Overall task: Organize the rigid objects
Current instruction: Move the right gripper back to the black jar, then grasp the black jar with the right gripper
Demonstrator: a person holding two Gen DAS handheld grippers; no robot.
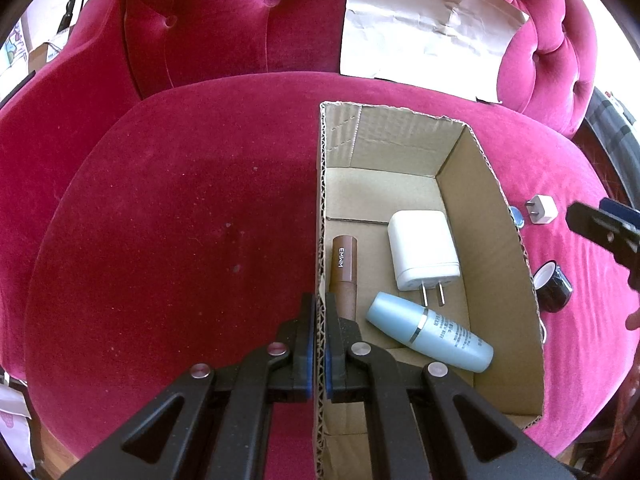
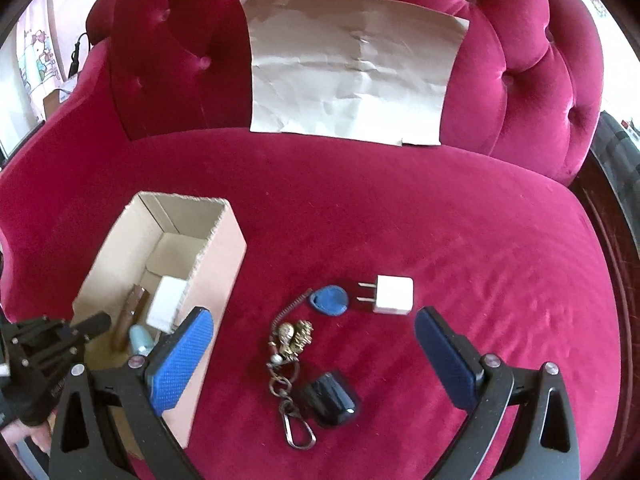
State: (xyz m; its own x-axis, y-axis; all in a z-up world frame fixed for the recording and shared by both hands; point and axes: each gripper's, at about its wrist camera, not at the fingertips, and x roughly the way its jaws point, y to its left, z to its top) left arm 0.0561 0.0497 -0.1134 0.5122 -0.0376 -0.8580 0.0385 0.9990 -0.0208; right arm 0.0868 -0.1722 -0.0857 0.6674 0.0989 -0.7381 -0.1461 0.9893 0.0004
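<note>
An open cardboard box [image 1: 496, 248] stands on a red velvet sofa seat; it also shows in the right wrist view [image 2: 216, 264]. In it lie a brown tube [image 1: 345, 268], a white charger [image 1: 422, 252] and a light blue bottle [image 1: 432, 336]. My left gripper [image 1: 319, 308] is shut on the box's left wall. My right gripper [image 2: 316, 344] is open above a keychain [image 2: 292, 344] with a blue fob [image 2: 330, 300] and a black fob [image 2: 330, 398]. A small white plug adapter [image 2: 394, 295] lies just beyond them.
A crumpled sheet of brown paper [image 2: 352, 68] leans on the tufted sofa back [image 2: 520, 72]. In the left wrist view, the small adapter [image 1: 542, 209] and black fob [image 1: 554, 292] lie right of the box. A dark floor edge [image 2: 616, 216] runs along the right.
</note>
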